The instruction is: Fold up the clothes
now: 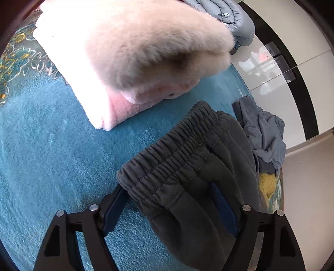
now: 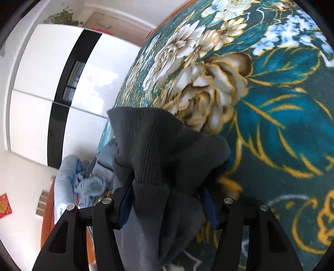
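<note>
Sweatpants: the dark grey sweatpants (image 1: 187, 166) hang between the two grippers above the bed, held at both ends. In the left wrist view the gathered elastic waistband (image 1: 167, 150) runs up and to the right from the fingers, and the fabric drops in folds below it.
Cuff: in the right wrist view the ribbed cuff (image 2: 158, 141) fans out above the fingers, with smooth fleece bunched beneath it.
Left gripper: the left gripper (image 1: 173, 208) is closed on the sweatpants just below the waistband; its blue pads (image 1: 113, 208) sit on either side of the thick fabric.
Right gripper: the right gripper (image 2: 167, 204) is clamped on the sweatpants at the base of the ribbed cuff, the cloth filling the gap between its fingers.
Bedspread: a teal bedspread (image 1: 52, 156) lies under everything; plain plush in the left wrist view, large cream and gold flowers (image 2: 204, 87) in the right wrist view.
Pink fleece: a folded pink fleece garment (image 1: 129, 56) rests on the bedspread beyond the waistband, apart from it.
Other clothes: a crumpled grey-blue garment (image 1: 265, 133) lies at the bed's edge just beside the sweatpants; a grey padded jacket (image 1: 229, 14) lies behind the pink fleece.
Wardrobe: a glossy white wardrobe (image 2: 31, 83) with black strips stands past the bed.
</note>
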`<action>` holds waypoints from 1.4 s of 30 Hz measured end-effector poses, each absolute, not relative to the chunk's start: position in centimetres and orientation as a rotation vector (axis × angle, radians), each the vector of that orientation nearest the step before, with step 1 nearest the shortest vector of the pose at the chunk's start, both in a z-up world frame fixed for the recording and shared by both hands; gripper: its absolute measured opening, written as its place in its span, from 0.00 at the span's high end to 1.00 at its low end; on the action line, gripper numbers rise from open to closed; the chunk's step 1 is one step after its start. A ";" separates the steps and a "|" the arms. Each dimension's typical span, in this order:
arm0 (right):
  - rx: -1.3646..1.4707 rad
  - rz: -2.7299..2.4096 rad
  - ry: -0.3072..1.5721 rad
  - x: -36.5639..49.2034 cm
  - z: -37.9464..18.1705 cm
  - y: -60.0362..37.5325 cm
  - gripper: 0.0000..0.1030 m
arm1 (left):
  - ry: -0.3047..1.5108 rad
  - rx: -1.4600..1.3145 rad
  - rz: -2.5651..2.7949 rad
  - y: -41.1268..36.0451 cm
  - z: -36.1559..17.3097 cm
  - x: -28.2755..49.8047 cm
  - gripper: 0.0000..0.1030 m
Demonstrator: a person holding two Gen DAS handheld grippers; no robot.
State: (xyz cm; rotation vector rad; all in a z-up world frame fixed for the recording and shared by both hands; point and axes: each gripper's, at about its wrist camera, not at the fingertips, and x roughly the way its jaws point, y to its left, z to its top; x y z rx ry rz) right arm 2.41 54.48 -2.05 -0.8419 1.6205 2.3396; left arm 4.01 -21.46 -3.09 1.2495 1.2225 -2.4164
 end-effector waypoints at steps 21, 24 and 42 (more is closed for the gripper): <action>-0.750 2.501 1.492 18.4 2.2 53.2 0.75 | 1.270 1.406 -2.498 -24.5 -1.7 10.3 0.65; -0.750 2.416 1.551 20.1 0.1 53.0 0.75 | 1.291 1.410 -2.490 -24.3 -2.4 11.0 0.65; -1.065 2.879 -0.326 11.1 8.2 14.1 0.72 | 1.115 1.358 -2.671 -23.4 -0.8 11.6 0.63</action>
